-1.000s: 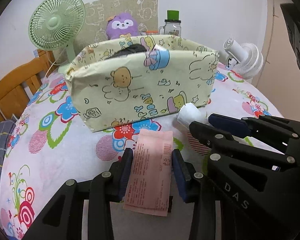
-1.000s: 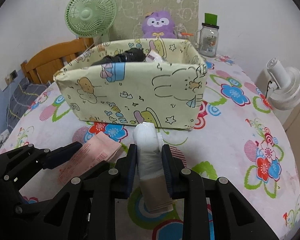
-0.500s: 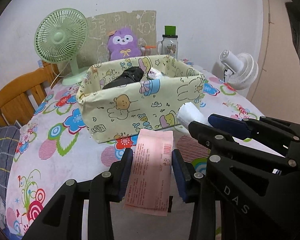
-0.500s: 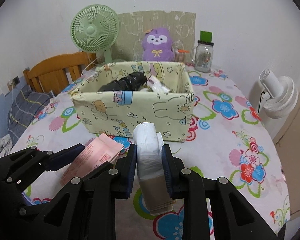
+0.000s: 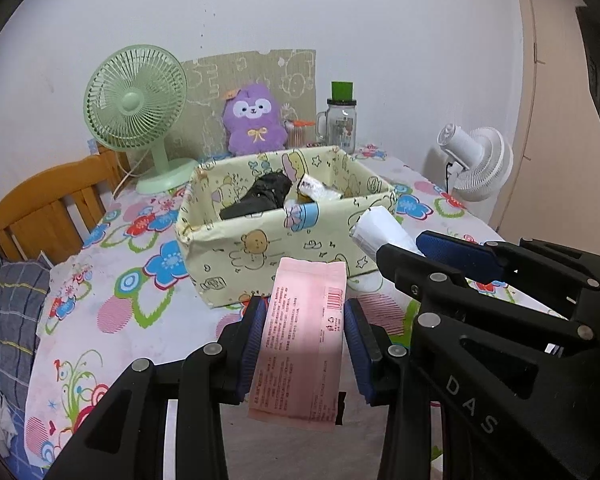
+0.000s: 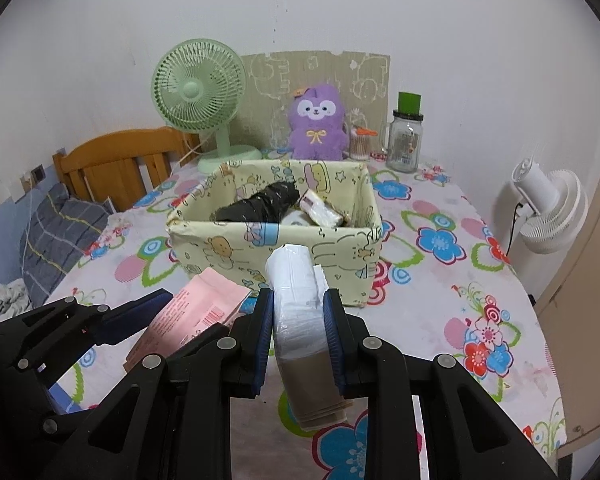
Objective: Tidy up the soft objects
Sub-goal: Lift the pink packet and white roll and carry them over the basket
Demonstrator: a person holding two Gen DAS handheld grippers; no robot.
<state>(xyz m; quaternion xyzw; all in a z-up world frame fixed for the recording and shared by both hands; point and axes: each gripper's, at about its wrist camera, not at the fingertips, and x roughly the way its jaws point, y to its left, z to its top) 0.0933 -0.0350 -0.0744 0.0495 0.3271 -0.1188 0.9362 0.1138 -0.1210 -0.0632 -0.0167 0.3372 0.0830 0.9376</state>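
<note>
Packet, pink (image 5: 300,344), is clamped in your left tongs (image 5: 304,336), held above the counter (image 5: 147,320). White wrapped bundle (image 6: 297,304) is clamped in your right tongs (image 6: 297,320), beside it at 3 o'clock. Cartoon-print fabric bin (image 6: 259,240) sits at 12 o'clock, a black roll (image 6: 259,202) inside. Green fan (image 6: 199,88) and purple plush (image 6: 318,124) stand behind it.

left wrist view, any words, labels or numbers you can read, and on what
"DAS": raised letters on the black plastic frame of the right claw.
Flat pink paper packet in the left claw: rows of small print and a barcode, too small to read.
Clear glass jar with green lid: picture label, no legible words.
</note>
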